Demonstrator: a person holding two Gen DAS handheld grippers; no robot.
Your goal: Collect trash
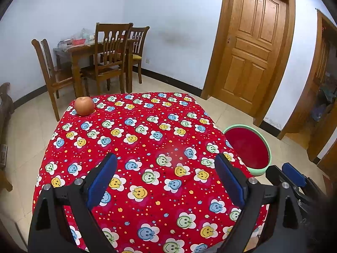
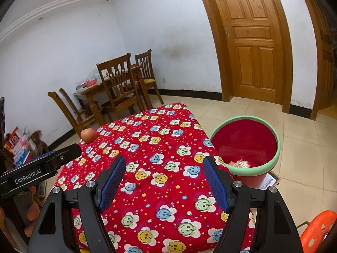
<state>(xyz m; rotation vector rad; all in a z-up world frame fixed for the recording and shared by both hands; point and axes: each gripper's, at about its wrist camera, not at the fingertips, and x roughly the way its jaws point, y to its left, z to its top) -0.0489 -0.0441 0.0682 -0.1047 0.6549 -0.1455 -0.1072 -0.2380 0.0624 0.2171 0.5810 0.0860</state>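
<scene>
Left wrist view, from left to right: at the far left corner of the red smiley-flower tablecloth [image 1: 147, 139], an apple [image 1: 84, 106], resting alone on the cloth. Behind it, across the tiled floor, a wooden dining table [image 1: 84, 49] with chairs [image 1: 109, 57] against the white wall. Nearer, over the near half of the cloth, left gripper [image 1: 166, 176] with blue-padded jaws spread wide, nothing between them, only cloth beneath. Farther right, a closed wooden door [image 1: 252, 50]. On the floor just beside the table's right edge, a red bucket with a green rim [image 1: 249, 147]. At the near right edge, one blue pad tip of right gripper [image 1: 293, 174] poking in.

Right wrist view, same order: at the left edge, the black body of left gripper [image 2: 42, 164], marked GenRobot.AI, fingers of a hand [image 2: 31, 210] partly visible below it. Apple [image 2: 89, 135] at the cloth's far left corner, well apart from both tools. Right gripper [image 2: 164, 180] over the near cloth [image 2: 160, 147], jaws apart and empty. To the right, the bucket [image 2: 246, 147] on the floor, touching or just beside the table edge, with crumpled pale trash [image 2: 241, 164] and an orange scrap lying at its bottom. At the near right corner, an orange plastic stool [image 2: 318, 229].
</scene>
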